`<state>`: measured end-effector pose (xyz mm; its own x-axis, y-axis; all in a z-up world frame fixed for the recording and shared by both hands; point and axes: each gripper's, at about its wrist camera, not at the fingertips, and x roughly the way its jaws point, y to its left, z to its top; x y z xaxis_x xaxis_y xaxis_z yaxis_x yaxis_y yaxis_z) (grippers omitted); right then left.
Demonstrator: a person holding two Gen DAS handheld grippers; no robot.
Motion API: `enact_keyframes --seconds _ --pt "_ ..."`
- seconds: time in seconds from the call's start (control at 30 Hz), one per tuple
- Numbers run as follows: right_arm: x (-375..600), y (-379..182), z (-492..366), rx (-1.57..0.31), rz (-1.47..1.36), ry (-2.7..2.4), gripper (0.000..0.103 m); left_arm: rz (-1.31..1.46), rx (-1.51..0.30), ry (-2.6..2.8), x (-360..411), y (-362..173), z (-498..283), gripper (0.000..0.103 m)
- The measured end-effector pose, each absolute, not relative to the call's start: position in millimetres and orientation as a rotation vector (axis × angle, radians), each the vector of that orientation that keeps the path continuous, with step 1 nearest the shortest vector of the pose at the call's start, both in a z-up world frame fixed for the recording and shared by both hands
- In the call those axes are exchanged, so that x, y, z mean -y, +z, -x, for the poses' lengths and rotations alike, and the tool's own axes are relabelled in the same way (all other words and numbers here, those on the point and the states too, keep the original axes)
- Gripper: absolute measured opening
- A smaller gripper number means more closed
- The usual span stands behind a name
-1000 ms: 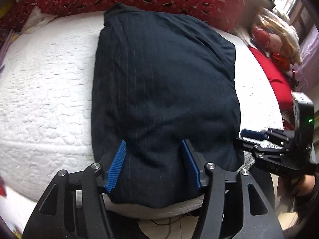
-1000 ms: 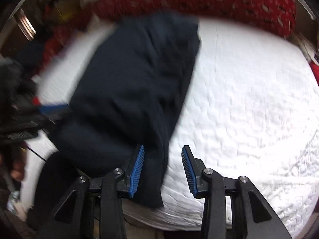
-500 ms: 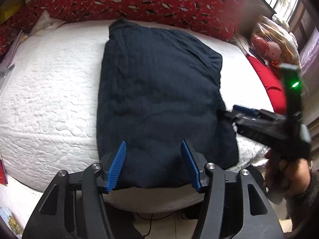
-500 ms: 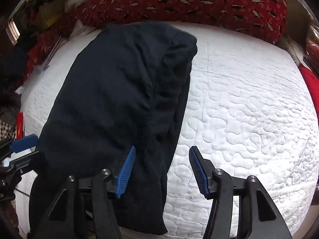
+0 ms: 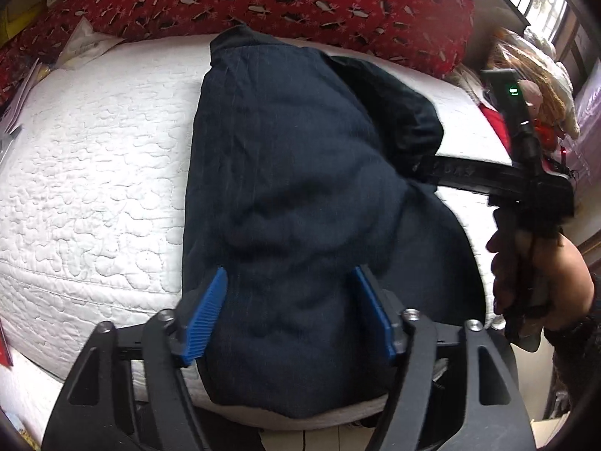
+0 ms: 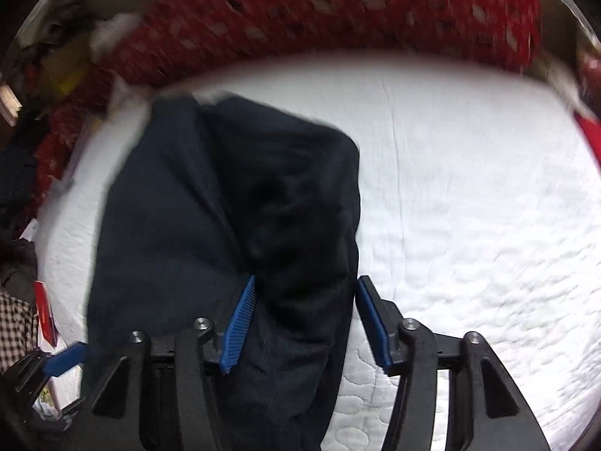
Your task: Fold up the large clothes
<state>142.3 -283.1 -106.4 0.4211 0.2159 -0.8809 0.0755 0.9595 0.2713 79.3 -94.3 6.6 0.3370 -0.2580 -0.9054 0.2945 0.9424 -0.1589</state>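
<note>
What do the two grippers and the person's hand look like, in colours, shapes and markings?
The left gripper and the right gripper each have a black frame with triangular cut-outs, silver bolts, and ribbed blue pads on the fingers. In the left view, the right gripper's upright black part carries a green light. The bare hand wears a dark sleeve.

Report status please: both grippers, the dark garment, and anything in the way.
Left gripper open over dark garment. Right gripper open, straddling its right edge. Garment part-folded on white quilt. Nothing in the way.
</note>
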Motion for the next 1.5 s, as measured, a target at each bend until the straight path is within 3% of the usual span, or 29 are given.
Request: enact_keyframes --seconds 0.1,0.27,0.6,0.8,0.9,0.97,1.13,1.17,1.23,1.3,1.37,1.4,1.5 --pt "298.1 -109.4 -142.1 -1.117 -0.396 0.098 0.059 0.027 -1.185 -0.400 85.0 12.4 -81.2 0.070" --pt "304.1 -64.4 -107.2 -0.996 -0.364 0.137 0.057 0.133 -1.062 -0.415 67.9 44.1 -102.3 0.070" --pt "300.7 -48.9 -75.0 -0.929 -0.338 0.160 0.052 0.126 -1.128 -0.363 86.1 20.8 -149.6 0.070" --pt "309.2 -56.3 -127.7 -0.901 -0.448 0.188 0.021 0.087 -1.137 -0.327 101.1 -5.5 -174.1 0.070" --pt "296.5 -97.3 -155.7 -1.048 -0.302 0.092 0.000 0.027 -1.146 -0.322 111.3 -17.0 -179.4 0.072" --pt "290.4 -109.3 -159.1 -1.070 -0.232 0.086 0.000 -0.043 -1.140 -0.354 115.2 -7.3 -176.1 0.072" --pt "295.5 -63.3 -119.8 -0.987 -0.329 0.214 0.008 0.003 -1.069 -0.452 80.3 36.4 -136.4 0.072" --pt "295.8 -56.1 -103.9 -0.968 -0.365 0.279 0.011 0.014 -1.066 -0.462 74.8 38.8 -126.3 0.072" --pt "287.8 -53.4 -77.4 -0.965 -0.355 0.347 0.032 0.014 -1.095 -0.466 70.3 29.2 -107.4 0.072" --pt "273.4 -72.0 -60.3 -1.014 -0.274 0.343 0.042 -0.032 -1.187 -0.437 77.3 1.8 -97.8 0.072" --pt "261.1 -98.1 -55.0 -1.071 -0.179 0.279 0.046 -0.037 -1.227 -0.393 77.5 -9.1 -92.7 0.072" --pt "264.0 -97.3 -52.6 -1.056 -0.206 0.255 0.052 -0.002 -1.214 -0.383 73.5 -2.6 -87.3 0.072" --pt "269.7 -78.0 -44.5 -1.102 -0.226 0.143 0.057 0.035 -1.199 -0.375 68.8 13.4 -78.5 0.072"
